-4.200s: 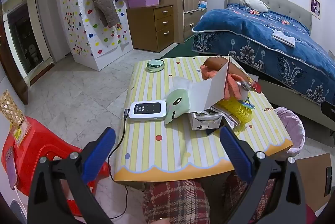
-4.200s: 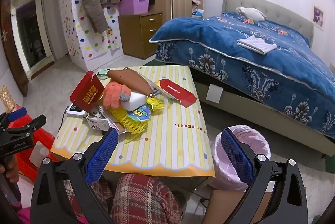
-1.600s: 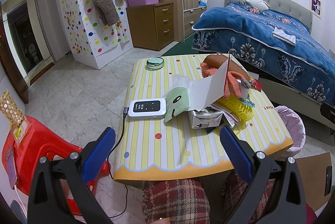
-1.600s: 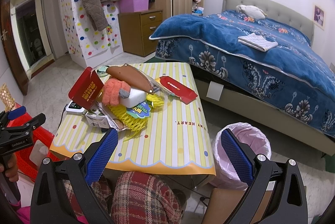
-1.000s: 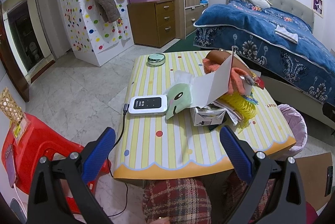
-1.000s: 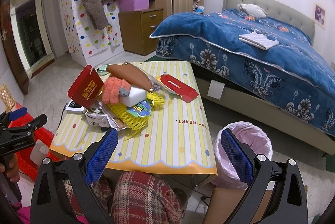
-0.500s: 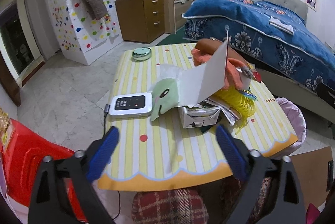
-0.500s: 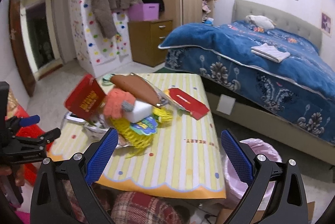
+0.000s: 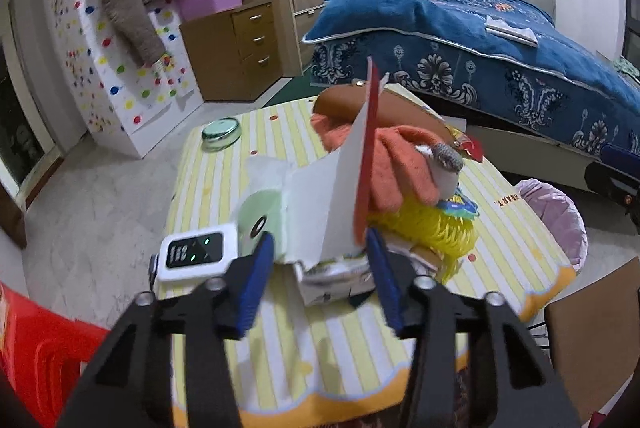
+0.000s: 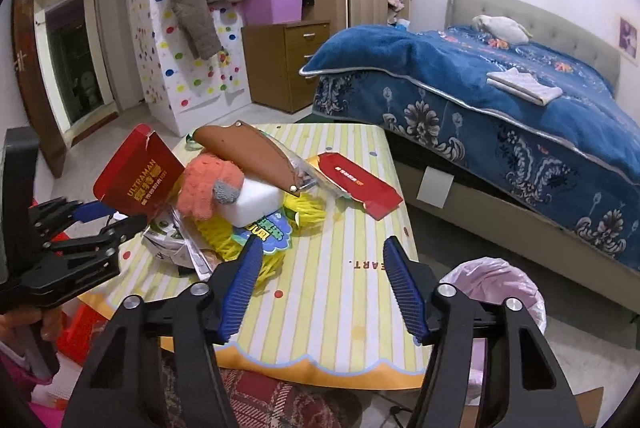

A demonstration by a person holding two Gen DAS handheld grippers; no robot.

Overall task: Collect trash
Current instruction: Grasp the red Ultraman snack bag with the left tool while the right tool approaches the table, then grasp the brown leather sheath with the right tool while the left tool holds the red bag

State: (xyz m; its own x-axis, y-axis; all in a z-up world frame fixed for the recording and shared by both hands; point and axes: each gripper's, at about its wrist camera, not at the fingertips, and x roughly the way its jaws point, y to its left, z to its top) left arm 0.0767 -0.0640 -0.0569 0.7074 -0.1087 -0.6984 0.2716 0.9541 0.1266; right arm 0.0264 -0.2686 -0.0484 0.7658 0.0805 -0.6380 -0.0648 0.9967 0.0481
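Closing in on the pile, my left gripper (image 9: 320,260) now sits low over the near edge of the yellow-striped tablecloth-covered table (image 9: 332,348), where half a second ago it hung back with the whole tabletop in view. Its blue pads have narrowed from a wide spread but stay apart, bracketing the base of the upright red-and-white flattened cardboard carton (image 9: 340,195) and the small crumpled printed box (image 9: 332,274) under it; I cannot tell whether either pad is touching yet. My right gripper (image 10: 324,288) has drawn its fingers in too, though they are parted and hold nothing, hovering above bare cloth at the table's near side. From the right view the carton shows its red printed face (image 10: 138,175) at about ten o'clock, with the left gripper's tips (image 10: 116,218) right at its lower edge. I read this as the start of the first pick: nothing is collected yet. Behind the carton at twelve o'clock lie the orange fuzzy glove (image 9: 392,163), yellow plastic mesh (image 9: 428,232) and brown leather sheath (image 9: 384,103); the white power bank (image 9: 192,256) at nine o'clock is likely no trash. The pink-lined waste bin (image 10: 496,292) waits on the floor at four o'clock.
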